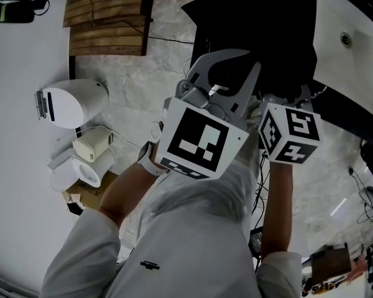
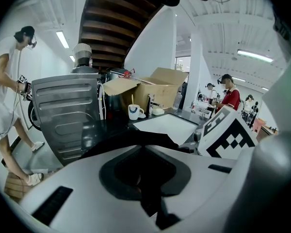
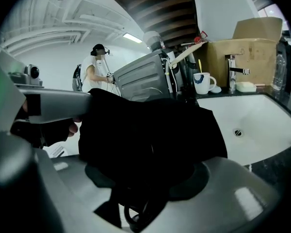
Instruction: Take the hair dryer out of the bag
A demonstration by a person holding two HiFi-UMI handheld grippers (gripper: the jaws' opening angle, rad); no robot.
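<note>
Left of the sink [image 1: 354,39], head view: black bag [image 1: 261,23], limp cloth; hair dryer unseen, likely inside, rigid and heavier, best taken by its handle. Left gripper view: left gripper [image 2: 144,147] pressed together on black bag cloth, mug [image 2: 134,111] beside the sink. Right gripper view: right gripper [image 3: 145,166] spread wide, gripping nothing; bag folds and cord loop [image 3: 131,220] in the way.

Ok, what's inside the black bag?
The black bag is opaque and covers its contents, so nothing inside shows. Only what looks like a dark cord loop shows at its lower edge.
</note>
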